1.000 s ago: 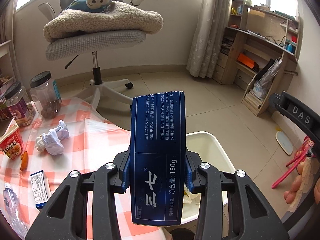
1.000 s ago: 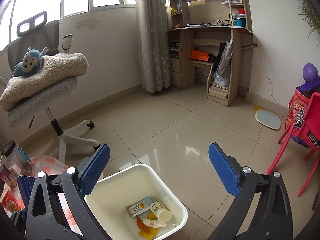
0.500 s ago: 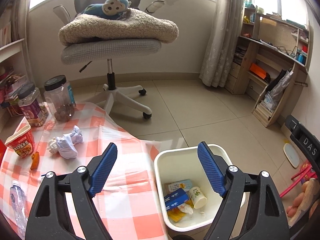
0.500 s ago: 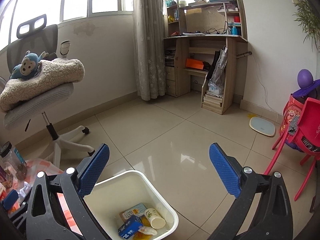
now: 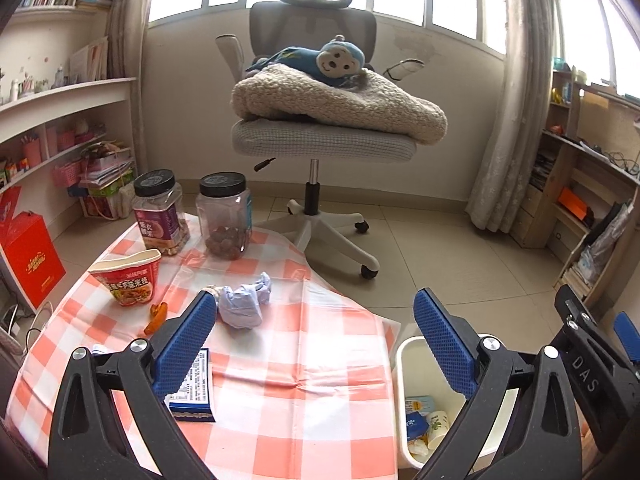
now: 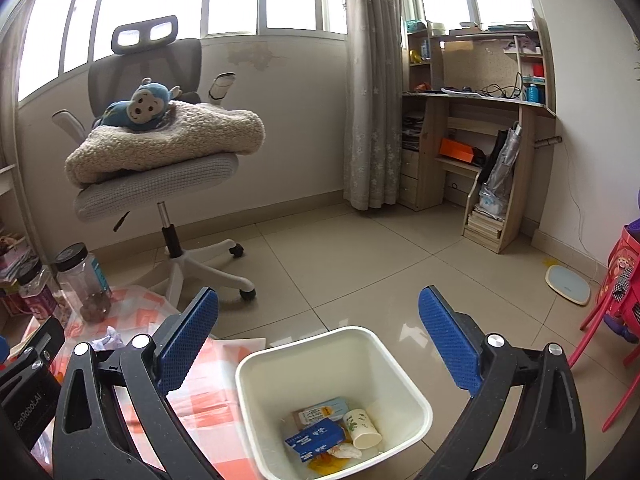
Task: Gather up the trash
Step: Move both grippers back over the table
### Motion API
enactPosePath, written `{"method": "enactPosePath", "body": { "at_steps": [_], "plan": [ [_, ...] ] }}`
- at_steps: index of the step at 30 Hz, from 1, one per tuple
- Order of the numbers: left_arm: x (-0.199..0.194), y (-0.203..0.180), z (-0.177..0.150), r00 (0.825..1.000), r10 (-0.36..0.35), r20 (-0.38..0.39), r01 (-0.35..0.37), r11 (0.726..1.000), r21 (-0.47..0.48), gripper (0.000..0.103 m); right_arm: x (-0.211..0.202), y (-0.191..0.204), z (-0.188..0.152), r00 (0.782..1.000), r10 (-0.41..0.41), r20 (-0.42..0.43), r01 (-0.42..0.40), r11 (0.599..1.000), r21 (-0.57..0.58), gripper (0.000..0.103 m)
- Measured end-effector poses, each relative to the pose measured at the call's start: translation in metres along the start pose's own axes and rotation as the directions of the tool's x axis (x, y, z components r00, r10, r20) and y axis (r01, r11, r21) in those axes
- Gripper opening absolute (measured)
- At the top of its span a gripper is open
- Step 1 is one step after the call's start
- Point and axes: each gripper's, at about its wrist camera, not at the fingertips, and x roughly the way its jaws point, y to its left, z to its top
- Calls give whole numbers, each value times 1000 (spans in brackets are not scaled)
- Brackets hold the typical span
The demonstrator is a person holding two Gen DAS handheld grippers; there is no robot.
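A white trash bin (image 6: pixel 404 384) stands on the floor beside the table and holds a blue box (image 6: pixel 316 442), a paper cup (image 6: pixel 362 428) and other scraps; it also shows in the left wrist view (image 5: pixel 402 364). My left gripper (image 5: pixel 316 332) is open and empty above the checked tablecloth (image 5: pixel 304 392). On the cloth lie a crumpled paper ball (image 5: pixel 242 306), a small blue-and-white box (image 5: pixel 194 390), an orange peel (image 5: pixel 156 316) and a red noodle cup (image 5: pixel 128 278). My right gripper (image 6: pixel 320 336) is open and empty above the bin.
Two black-lidded jars (image 5: pixel 160 212) (image 5: pixel 226 214) stand at the table's far edge. An office chair (image 5: pixel 320 140) with a blanket and a toy monkey is behind the table. A red gift bag (image 5: pixel 30 252) and shelves are at the left, a desk (image 6: pixel 480 152) at the right.
My left gripper opened and dropped the blue box into the bin, then swung left over the table. My right gripper stayed open above the bin.
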Motion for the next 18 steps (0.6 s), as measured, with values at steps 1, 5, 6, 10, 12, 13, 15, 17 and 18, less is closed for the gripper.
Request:
{"method": "enactPosePath", "body": {
  "at_steps": [1,5,6,10,12,13,15,17,18],
  "plan": [
    [-2,7,0,1000,12,4,-11,1000,-5,96,-2,6,0,1000,9,4,-9,1000,-10,96],
    [-4,33,-3,998,56,-1,-56,998,-30,96,-9,30,-4,999,48,2,-48,998,-48,96],
    [-3,39,-4,998,67,-9,-67,997,-36,96,-10,36,-5,998,59,-2,-59,997,-55,96],
    [-3,62,-8,993,112,-25,-113,992,-59,96,-16,63,-11,995,101,-14,-101,990,-101,96],
    [-4,74,-9,991,135,-26,-136,989,-64,96,-18,75,-13,993,119,-18,-120,986,-119,96],
    [-4,80,-9,989,147,-25,-149,986,-69,96,-20,82,-14,991,130,-21,-131,983,-126,96],
    [-6,92,-9,985,173,-25,-174,982,-77,96,-22,94,-17,988,149,-31,-152,978,-143,96],
    [-5,105,-10,980,196,-35,-198,977,-84,96,-23,107,-19,985,165,-44,-170,972,-160,96],
    [-4,112,-12,977,209,-43,-212,973,-88,96,-24,114,-21,984,172,-52,-179,969,-169,96]
  ]
}}
